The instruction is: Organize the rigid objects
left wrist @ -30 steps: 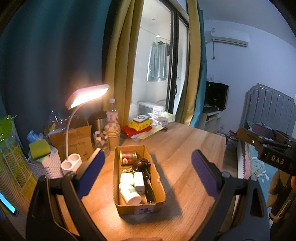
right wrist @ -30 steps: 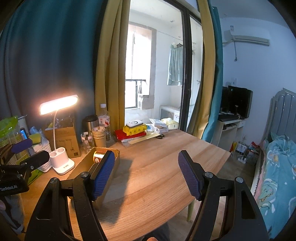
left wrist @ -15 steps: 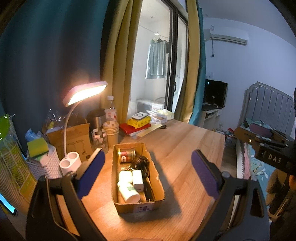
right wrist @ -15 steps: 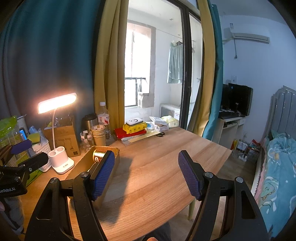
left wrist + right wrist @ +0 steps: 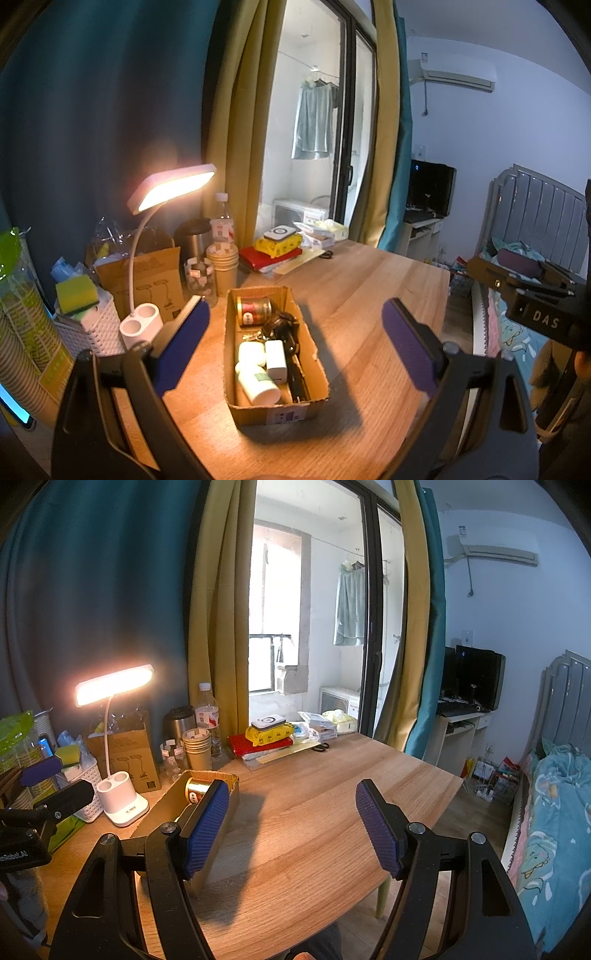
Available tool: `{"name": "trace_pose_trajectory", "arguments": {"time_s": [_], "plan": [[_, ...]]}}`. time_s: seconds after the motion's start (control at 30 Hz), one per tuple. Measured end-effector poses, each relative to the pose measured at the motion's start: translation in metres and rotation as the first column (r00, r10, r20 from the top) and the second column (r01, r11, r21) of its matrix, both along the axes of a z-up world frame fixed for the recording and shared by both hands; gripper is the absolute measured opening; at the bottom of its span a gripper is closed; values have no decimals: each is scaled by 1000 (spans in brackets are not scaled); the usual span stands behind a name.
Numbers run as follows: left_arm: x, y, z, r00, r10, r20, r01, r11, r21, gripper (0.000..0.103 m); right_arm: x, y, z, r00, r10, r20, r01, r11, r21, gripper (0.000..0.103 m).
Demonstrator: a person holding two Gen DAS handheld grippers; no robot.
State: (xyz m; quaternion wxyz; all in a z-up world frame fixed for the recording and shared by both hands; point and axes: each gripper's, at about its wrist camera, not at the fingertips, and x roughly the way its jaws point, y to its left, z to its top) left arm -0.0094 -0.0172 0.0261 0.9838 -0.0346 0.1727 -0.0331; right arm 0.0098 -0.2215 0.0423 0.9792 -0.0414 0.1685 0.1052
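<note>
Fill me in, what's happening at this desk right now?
A person holds two grippers over the wooden table. Left gripper hovers open above the open cardboard box holding a gold tin can, white plastic bottles and black items. Right gripper is open beside it, holding nothing.

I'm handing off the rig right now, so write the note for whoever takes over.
Left gripper: open, empty, above the cardboard box.
Right gripper: open, empty, over bare table, right of the box.
In the box: can, black item, three white containers.
Done: nothing visibly taken out.
Left: organize the box's contents.
</note>
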Motion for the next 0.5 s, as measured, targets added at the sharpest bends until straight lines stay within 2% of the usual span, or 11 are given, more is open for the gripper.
{"name": "trace_pose_trajectory", "arguments": {"time_s": [0.5], "plan": [[3,1,0,1000,-16,-11,16,1000,-14,96,2,3,-4,1000,0,-6,0,1000,1,74]]}}
